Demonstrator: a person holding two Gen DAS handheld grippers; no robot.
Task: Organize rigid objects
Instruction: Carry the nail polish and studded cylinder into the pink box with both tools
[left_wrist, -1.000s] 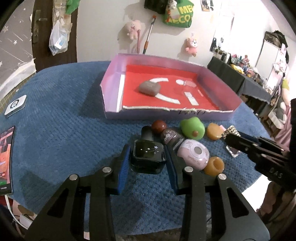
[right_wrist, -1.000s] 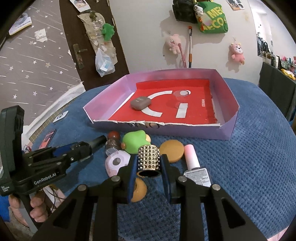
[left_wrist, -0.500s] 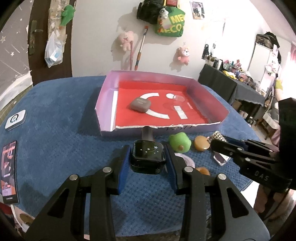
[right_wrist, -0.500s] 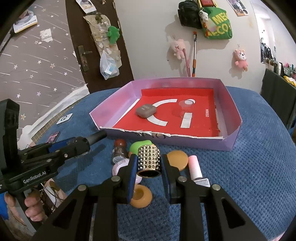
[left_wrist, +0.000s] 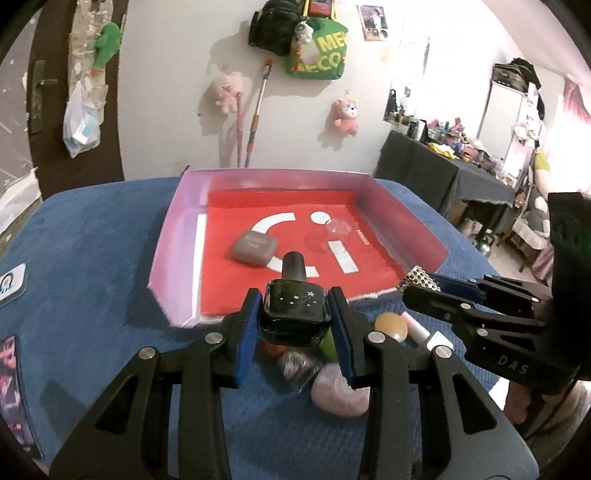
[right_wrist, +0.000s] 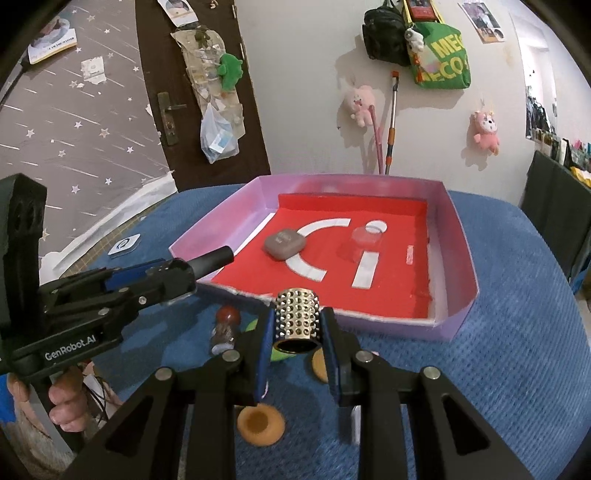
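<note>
Two grabs going at once. Left wrist view: the left gripper (left_wrist: 295, 325) is clenched on a dark glass polish bottle (left_wrist: 294, 314), fingers (left_wrist: 246, 334) pressing its flat sides, cap pointing ahead toward the purple tray (left_wrist: 173, 243). Glass looks slick and breakable, so I'd say the squared body is the right place to hold. Right wrist view: the right gripper (right_wrist: 297, 349) grasps a studded metal tube (right_wrist: 297, 321) upright between its fingers; probably light and stiff, bumps helping grip. Tray sits just beyond, loose bits below on the blue bench (right_wrist: 517, 350).
</note>
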